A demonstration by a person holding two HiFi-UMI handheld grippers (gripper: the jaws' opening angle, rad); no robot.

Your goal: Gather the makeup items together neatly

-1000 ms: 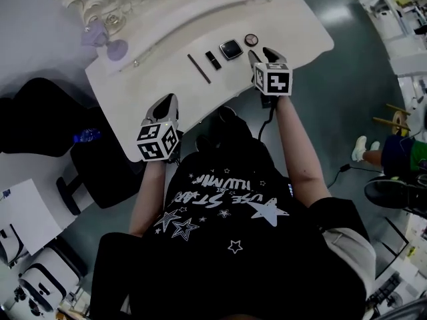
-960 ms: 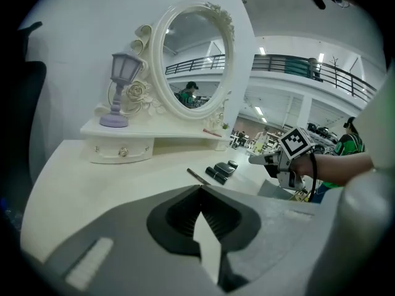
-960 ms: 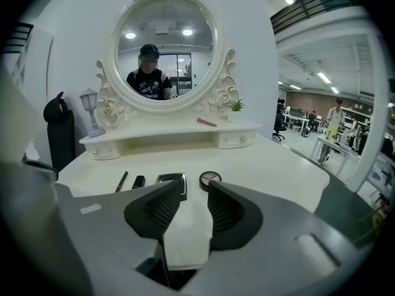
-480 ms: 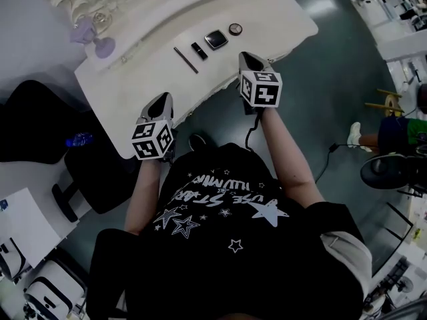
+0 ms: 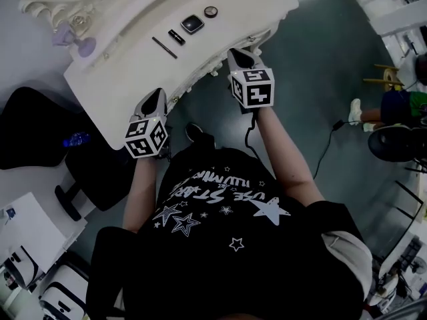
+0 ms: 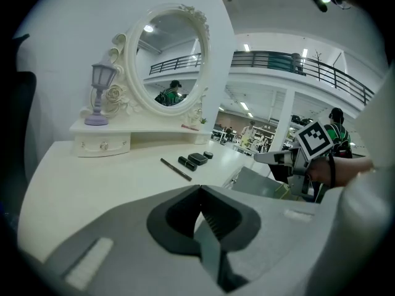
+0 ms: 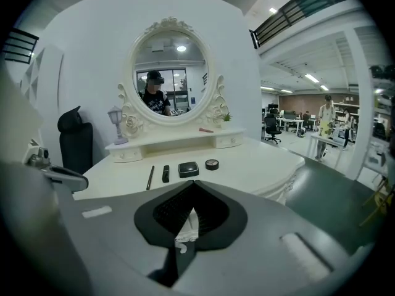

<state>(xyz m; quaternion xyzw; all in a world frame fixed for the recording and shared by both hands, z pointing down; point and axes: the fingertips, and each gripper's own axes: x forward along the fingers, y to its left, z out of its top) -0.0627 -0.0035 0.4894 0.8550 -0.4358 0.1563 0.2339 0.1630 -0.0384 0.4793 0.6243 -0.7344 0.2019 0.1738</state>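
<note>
- Grippers: the left gripper (image 5: 156,97) and the right gripper (image 5: 239,53) are held side by side at the near edge of the vanity table (image 5: 120,79), and both point across its top.
- Left gripper, own view (image 6: 200,191): the jaws are clenched tip to tip, with nothing between them.
- Right gripper, own view (image 7: 194,187): the jaws are likewise pressed together and empty.
- Makeup items: four dark pieces lie in one row on the tabletop, well ahead of both pairs of fingertips and touched by neither.
- Row order, seen straight beyond the right gripper's closed tips, left to right: pencil (image 7: 150,177), black tube (image 7: 165,174), square compact (image 7: 188,169), round pot (image 7: 212,164). Narrow gaps separate the neighbours.
- Orientation: the pencil and the black tube lie lengthwise, pointing away from the right gripper's fingertips and roughly parallel to each other.
- Left gripper view: the same row lies ahead of the closed tips, with the pencil nearest and the round pot farthest. The right gripper shows off to the right of those tips.
- Background: a drawer shelf (image 7: 173,145) stands beyond the row, farthest from the fingers. It carries an oval mirror (image 7: 170,73) and a purple lamp (image 5: 73,35).
</note>
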